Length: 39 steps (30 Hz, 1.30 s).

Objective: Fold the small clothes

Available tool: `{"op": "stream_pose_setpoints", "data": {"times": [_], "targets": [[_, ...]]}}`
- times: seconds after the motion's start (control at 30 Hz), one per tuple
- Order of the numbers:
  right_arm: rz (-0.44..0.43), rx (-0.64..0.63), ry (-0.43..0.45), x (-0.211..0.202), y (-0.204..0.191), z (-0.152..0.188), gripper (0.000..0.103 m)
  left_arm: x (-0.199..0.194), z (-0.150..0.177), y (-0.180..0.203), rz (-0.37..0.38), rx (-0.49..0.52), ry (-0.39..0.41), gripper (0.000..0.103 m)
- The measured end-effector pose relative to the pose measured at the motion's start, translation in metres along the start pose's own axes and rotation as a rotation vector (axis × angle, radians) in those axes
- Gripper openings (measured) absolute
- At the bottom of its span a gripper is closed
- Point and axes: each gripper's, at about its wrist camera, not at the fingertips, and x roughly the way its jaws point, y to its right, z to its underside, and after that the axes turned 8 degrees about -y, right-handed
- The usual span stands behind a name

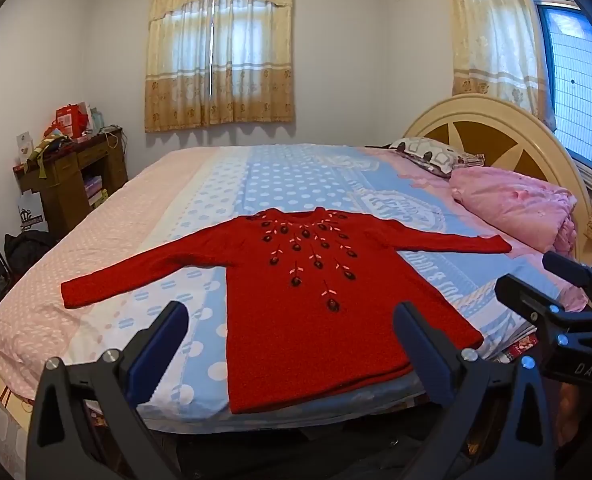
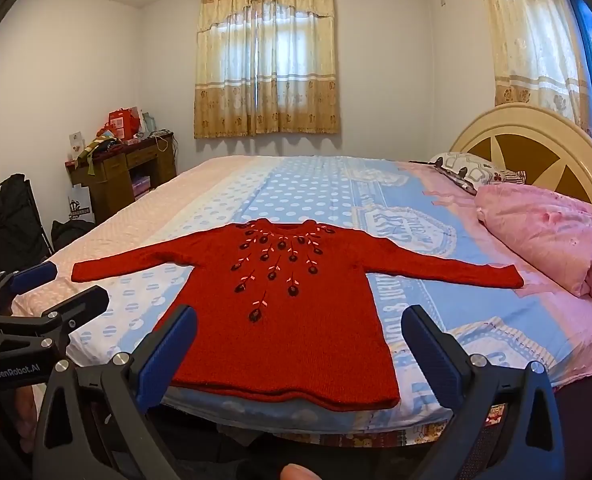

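Red sweater (image 1: 316, 312) lies flat; hem edge hidden behind left gripper (image 1: 291, 344).

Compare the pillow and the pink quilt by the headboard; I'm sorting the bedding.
The pillow is patterned grey, white and dark; the quilt is plain pink. The pillow lies flat and thin; the quilt is folded into a bulky bundle. The pillow sits farther back, the quilt nearer the cameras. Both rest on the bed.

Red sweater (image 2: 283, 312) flat on bed (image 2: 316, 184), right claw (image 2: 300, 344) spread wide above hem
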Motion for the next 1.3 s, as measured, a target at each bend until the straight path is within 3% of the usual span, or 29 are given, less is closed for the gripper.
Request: {"op": "stream_pose_setpoints", "data": {"times": [1.3], "targets": [[-0.004, 0.004, -0.021, 0.006, 0.005, -0.001, 0.102, 0.004, -0.001, -0.011, -0.018, -0.013, 0.002, 0.103]]}}
